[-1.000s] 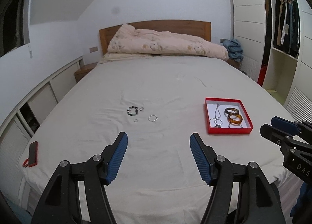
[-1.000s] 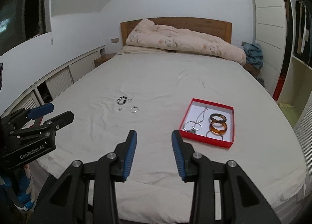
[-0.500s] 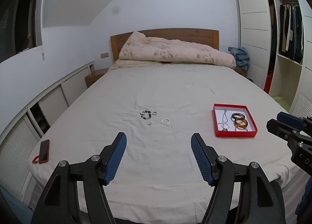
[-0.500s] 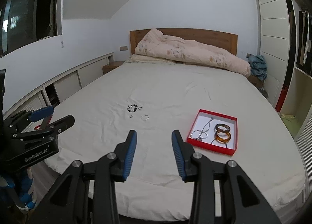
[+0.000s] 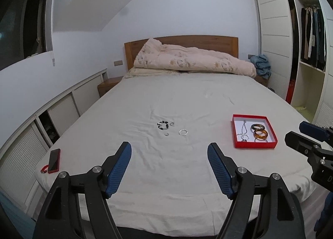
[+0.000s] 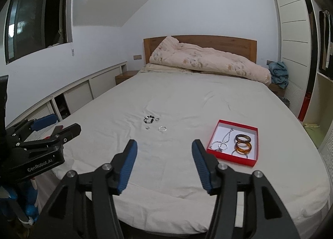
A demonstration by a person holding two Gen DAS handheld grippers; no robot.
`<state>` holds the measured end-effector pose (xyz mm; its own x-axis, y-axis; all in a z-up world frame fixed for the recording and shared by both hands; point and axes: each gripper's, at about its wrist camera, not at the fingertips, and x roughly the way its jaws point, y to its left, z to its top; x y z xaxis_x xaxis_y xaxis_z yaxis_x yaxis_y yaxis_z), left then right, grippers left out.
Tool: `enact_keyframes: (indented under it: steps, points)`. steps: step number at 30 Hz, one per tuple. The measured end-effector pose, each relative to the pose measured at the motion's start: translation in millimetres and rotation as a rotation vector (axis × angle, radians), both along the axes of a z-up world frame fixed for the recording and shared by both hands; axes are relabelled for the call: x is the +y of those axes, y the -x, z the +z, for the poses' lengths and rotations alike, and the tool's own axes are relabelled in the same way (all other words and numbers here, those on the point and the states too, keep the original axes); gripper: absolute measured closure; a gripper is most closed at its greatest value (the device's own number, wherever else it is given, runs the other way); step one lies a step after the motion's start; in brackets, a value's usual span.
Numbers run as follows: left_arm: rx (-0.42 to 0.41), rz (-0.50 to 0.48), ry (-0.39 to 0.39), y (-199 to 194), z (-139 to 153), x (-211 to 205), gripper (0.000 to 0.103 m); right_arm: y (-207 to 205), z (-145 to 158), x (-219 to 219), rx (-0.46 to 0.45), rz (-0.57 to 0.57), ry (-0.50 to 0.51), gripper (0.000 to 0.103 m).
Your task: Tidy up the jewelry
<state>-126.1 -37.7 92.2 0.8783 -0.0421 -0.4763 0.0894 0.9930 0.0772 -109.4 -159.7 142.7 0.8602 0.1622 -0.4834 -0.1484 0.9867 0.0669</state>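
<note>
Both the left gripper and right gripper stand wide open and empty. Loose rings and a beaded bracelet lie on the bed well ahead of the jaws — the red tray just right of the right jaws. These pieces look light, small and slippery on soft sheet — best pinched across the rim.

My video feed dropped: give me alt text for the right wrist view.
Open right tongs hover over a bed; a red tray with bangles and a necklace lies right, loose rings and a beaded bracelet ahead, left tongs at left.

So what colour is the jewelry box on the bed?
The box is red outside, white inside; clearest in the right wrist view.
</note>
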Motion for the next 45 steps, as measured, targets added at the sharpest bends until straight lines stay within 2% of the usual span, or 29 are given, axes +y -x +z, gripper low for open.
enact_keyframes:
  steps: [4, 12, 45]
  points:
    - [-0.014, 0.017, 0.009, 1.2, 2.4, 3.3, 0.028, -0.4, -2.2, 2.9, 0.0, 0.015, -0.007, 0.044]
    - [0.006, 0.023, -0.012, -2.4, -4.2, 2.5, 0.028, 0.7, -6.1, -0.5, -0.002, 0.005, -0.026, 0.044]
    - [0.041, 0.02, 0.021, -14.9, -18.8, -3.0, 0.028, 0.9, -19.9, -2.3, 0.009, -0.021, -0.025, 0.043]
